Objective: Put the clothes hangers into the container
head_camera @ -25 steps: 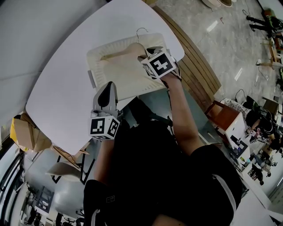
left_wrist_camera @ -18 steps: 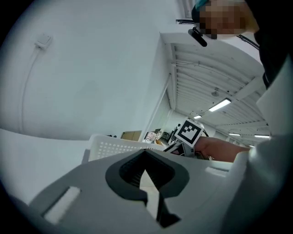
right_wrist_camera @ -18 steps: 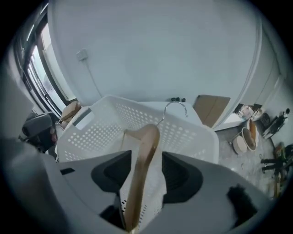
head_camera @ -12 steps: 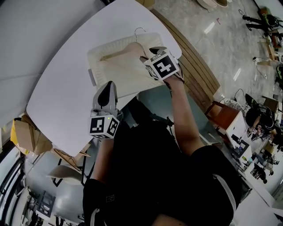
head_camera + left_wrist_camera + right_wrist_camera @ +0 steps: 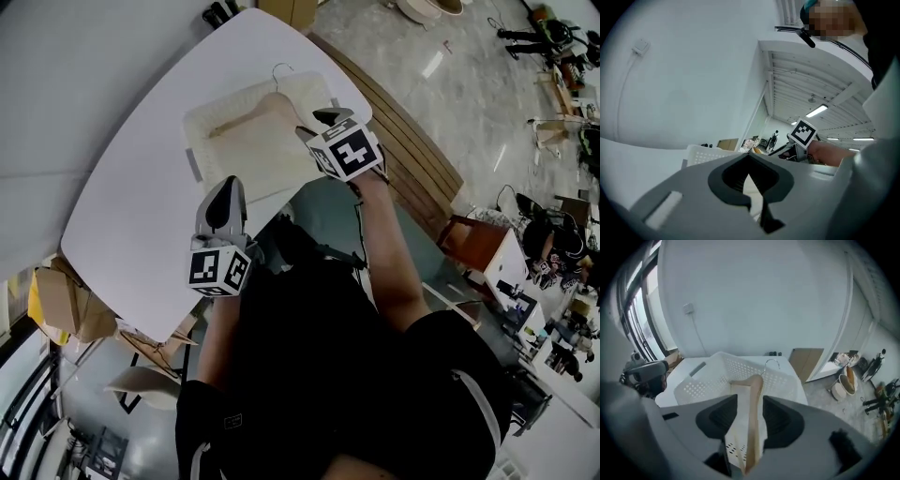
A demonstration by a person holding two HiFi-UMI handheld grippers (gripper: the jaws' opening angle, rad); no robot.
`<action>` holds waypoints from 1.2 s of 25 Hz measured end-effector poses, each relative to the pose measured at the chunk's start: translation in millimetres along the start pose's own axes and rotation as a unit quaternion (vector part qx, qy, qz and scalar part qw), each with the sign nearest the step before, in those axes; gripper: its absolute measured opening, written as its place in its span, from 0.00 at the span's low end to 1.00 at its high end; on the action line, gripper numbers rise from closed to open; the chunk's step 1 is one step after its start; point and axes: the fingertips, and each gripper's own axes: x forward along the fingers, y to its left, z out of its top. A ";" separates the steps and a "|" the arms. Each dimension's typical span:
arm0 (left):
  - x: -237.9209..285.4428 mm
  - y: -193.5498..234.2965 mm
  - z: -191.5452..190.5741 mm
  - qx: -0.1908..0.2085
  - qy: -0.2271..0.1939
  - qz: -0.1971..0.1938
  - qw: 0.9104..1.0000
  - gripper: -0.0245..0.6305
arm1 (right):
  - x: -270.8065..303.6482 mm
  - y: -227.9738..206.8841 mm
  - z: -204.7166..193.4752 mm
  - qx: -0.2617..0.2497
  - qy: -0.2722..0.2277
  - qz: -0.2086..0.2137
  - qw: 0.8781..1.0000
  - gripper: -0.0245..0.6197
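wooden hanger (image 5: 255,114) in white basket (image 5: 193,133)

right gripper (image 5: 328,116): lifted off hanger (image 5: 253,114) | jaws: closing slightly, nothing held between

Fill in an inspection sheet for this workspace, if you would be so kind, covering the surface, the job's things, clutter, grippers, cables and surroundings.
Surface: white table, carrying only the basket.
Job's things: one wooden hanger lies inside the white perforated basket, its metal hook at the far rim.
Clutter: nothing seen.
Grippers: right gripper above the basket's near edge, fingers apart after just closing a little; the hanger shows between them but is not gripped. Left gripper over the table, fingers together, empty.
Cables: one thin cable runs down the wall from a small box.
Surroundings: wooden slats beside the table; cardboard by the table's corner.
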 end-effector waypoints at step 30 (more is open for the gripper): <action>-143.2 -53.9 10.4 0.037 -0.042 -0.086 0.995 0.04 | -125.1 161.6 -68.3 0.080 -0.202 -0.087 0.972 0.06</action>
